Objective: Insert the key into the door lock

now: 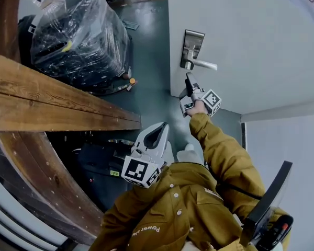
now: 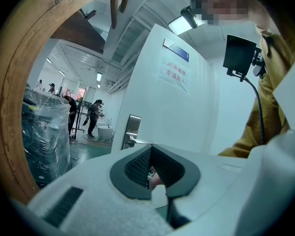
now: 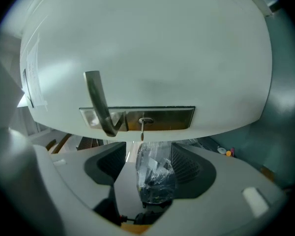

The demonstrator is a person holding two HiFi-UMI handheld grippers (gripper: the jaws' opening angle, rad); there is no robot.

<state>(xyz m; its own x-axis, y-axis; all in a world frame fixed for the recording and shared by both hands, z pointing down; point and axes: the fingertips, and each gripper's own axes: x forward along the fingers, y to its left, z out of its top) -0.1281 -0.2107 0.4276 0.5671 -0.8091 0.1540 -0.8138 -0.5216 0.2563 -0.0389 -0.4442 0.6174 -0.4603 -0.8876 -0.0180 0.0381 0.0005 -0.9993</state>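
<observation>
A white door (image 1: 251, 35) is filling the upper right of the head view. A curved timber beam (image 1: 52, 98) is running down the left edge. In the upper left a stack of dark goods (image 1: 78, 35) is sitting sealed inside clear plastic wrap on the green floor. It is the only wrapped load in sight.

A person in a mustard jacket (image 1: 199, 208) is taking up the lower centre, with one sleeve reaching up towards the door.

The right gripper (image 1: 190, 80) is pointing at the door just below the lock plate (image 1: 192, 48). In its own view the right gripper (image 3: 147, 154) is holding its jaws wide apart. Nothing is sitting between the pads, and only the wrapped stack is showing through the gap.

The left gripper (image 1: 164, 125) is hanging back near the person's chest at lower centre, well apart from the door. Its jaws are meeting at the tips and gripping nothing.

The lock plate (image 3: 162, 118) is lying across the middle of the right gripper view, carrying one lever handle (image 3: 101, 104). The key (image 3: 142, 131) is standing in the lock, its thin shaft sticking out just above the open jaws and touching neither pad.

Counted: one door, one handle, one key and two grippers. Two signs (image 2: 173, 73) are showing on the door in the left gripper view.
</observation>
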